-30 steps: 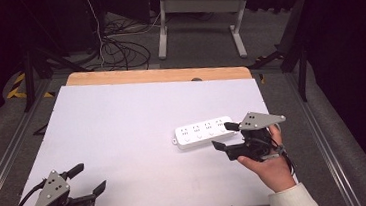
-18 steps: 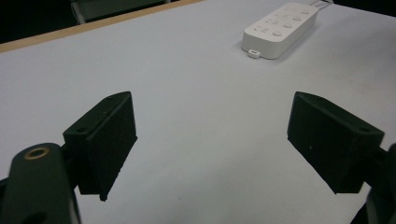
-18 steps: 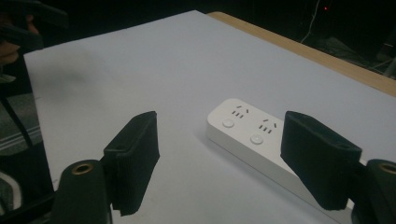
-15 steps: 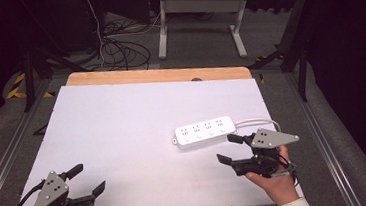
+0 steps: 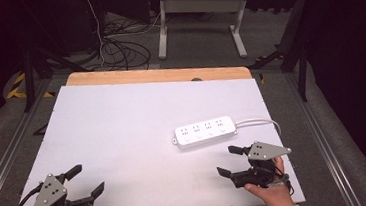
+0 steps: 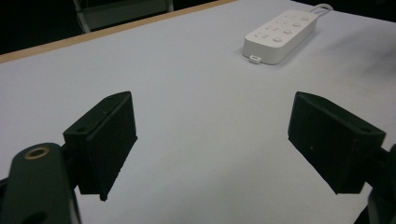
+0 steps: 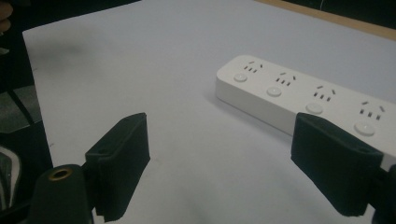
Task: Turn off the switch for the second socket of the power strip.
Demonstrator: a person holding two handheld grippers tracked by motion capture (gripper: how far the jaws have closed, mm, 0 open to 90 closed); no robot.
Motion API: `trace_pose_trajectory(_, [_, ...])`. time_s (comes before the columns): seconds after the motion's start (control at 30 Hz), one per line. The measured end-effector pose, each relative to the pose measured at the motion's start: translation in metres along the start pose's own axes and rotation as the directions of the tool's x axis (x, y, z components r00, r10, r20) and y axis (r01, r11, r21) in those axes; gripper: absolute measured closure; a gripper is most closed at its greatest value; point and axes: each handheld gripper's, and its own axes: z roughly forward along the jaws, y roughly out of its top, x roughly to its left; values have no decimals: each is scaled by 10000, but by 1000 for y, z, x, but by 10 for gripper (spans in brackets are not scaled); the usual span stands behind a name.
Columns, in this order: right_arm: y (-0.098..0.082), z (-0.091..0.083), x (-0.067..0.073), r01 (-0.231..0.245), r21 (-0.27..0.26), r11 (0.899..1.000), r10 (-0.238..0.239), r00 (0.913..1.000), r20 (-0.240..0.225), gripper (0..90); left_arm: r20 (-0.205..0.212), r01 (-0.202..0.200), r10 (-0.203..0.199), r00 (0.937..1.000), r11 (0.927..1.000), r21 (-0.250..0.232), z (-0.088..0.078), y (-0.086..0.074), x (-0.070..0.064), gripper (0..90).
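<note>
A white power strip (image 5: 205, 131) with several sockets lies flat on the white table top (image 5: 132, 122), right of centre; its white cord (image 5: 260, 122) runs off toward the right edge. My right gripper (image 5: 230, 161) hovers near the front right, just short of the strip, open with nothing between its jaws. The strip (image 7: 308, 100) lies ahead and to the right in the right gripper view. My left gripper (image 5: 88, 179) rests at the front left corner, open and empty. Far off, the power strip (image 6: 280, 36) sits at the upper right in the left gripper view.
A wooden strip (image 5: 158, 76) edges the table's far side. Beyond it stand a metal-legged stand (image 5: 198, 11) and tangled cables (image 5: 116, 48) on the floor. Metal rails (image 5: 5, 158) run along both sides of the table.
My right gripper has drawn back from the power strip toward the table's front edge. The strip stays where it was, and the left gripper has not moved.
</note>
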Motion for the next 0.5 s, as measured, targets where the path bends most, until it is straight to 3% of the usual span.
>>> trace_pose_trajectory(0.13, [-9, 1, -1, -34, 31, 10000, 34, 10000, 1, 198, 67, 10, -10, 10000, 10000, 8, 1, 0, 0, 158])
trace_pose_trajectory(0.27, [-20, 6, -2, -154, 374, 9992, 141, 9993, 346, 202, 266, 31, -35, 9996, 9999, 161, 2, 0, 0, 158])
trace_pose_trajectory(0.5, [-34, 12, -2, -491, 544, 9973, 466, 9979, 456, 212, 194, 101, -105, 9998, 9997, 208, 3, -1, 1, 156])
